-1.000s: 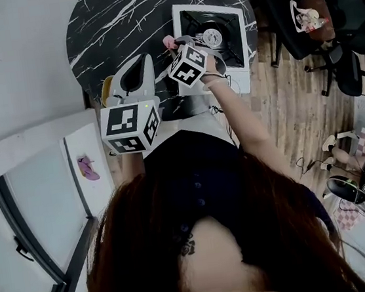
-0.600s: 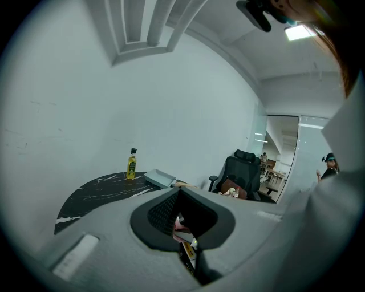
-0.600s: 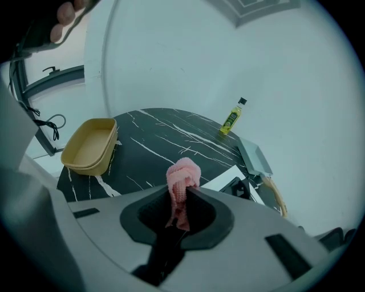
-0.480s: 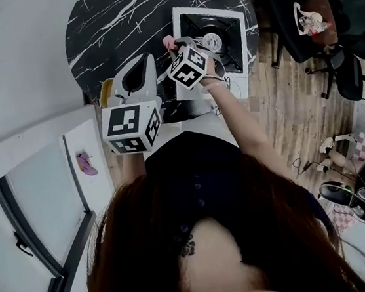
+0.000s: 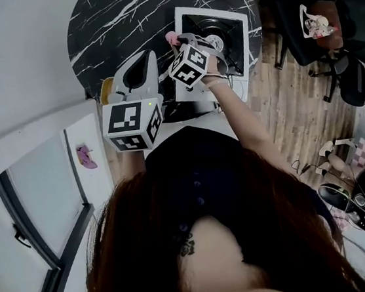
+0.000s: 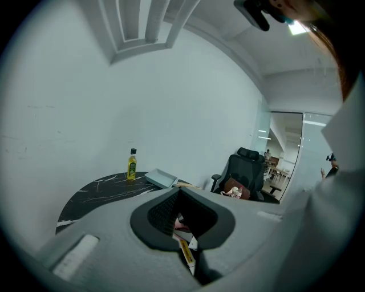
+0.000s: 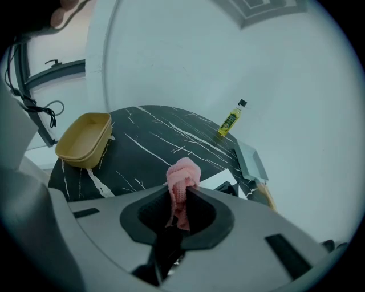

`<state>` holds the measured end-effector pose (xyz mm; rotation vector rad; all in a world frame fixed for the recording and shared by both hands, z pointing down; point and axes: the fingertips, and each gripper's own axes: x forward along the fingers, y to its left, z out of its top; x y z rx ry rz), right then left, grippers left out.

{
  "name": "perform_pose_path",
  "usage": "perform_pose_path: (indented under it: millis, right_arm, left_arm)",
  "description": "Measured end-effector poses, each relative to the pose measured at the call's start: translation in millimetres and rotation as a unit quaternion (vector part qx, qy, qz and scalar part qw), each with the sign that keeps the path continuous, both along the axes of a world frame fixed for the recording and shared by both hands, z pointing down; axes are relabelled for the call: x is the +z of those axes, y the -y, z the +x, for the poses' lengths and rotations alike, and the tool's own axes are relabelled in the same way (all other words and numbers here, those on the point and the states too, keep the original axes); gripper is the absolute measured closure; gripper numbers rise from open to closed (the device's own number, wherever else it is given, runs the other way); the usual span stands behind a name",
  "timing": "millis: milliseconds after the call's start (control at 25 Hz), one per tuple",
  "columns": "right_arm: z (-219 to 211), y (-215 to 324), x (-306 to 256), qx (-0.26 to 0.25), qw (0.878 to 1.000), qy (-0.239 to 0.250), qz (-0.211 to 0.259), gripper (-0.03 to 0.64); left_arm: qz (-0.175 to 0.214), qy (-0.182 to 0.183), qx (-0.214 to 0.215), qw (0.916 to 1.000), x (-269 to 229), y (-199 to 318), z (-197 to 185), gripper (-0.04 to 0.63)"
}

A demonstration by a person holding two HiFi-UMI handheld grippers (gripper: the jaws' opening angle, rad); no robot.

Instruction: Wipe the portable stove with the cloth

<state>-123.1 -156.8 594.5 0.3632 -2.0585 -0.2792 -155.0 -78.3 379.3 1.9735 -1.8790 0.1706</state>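
The white portable stove (image 5: 242, 27) with its black top stands on the round black marble table (image 5: 114, 18). In the head view my right gripper (image 5: 180, 42) hovers at the stove's left edge. It is shut on a pink cloth (image 5: 171, 38), which bunches above the closed jaws in the right gripper view (image 7: 183, 174); there the right gripper (image 7: 183, 193) has a corner of the stove (image 7: 219, 178) just beyond it. My left gripper (image 5: 139, 63) is raised near the table's front edge, away from the stove. In the left gripper view the left gripper (image 6: 178, 190) has its jaw tips together, with nothing held.
A yellow bowl (image 7: 85, 140) sits at the table's near left edge. An oil bottle (image 7: 230, 121) and a grey tray (image 7: 251, 159) stand at the far side. Black office chairs (image 5: 326, 25) are to the right on the wooden floor.
Almost nothing: my right gripper with the cloth has shifted only slightly at the stove's left edge. The left gripper stays raised where it was.
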Motion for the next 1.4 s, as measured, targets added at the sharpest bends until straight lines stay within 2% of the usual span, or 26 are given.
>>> perform_pose_path:
  millis: [360,840,1400]
  right_arm:
    - [-1.4,19.2,1.2,-0.032,0.998,-0.03,0.038,0.557]
    - [-7.7,41.7,-0.1,-0.053,0.997,-0.03,0.048,0.557]
    - [-15.0,63.9,-2.4,-0.068,0.993,-0.038,0.086,0.557]
  left_arm:
    - [0.005,-0.002,-0.005,1.0,-1.5,21.9,4.5,0.584]
    - [-0.005,-0.003,-0.021,0.9998,4.3,41.6,7.5,0.584]
    - [-0.037,-0.012,-0.017,0.9991,21.0,55.0,11.7,0.584]
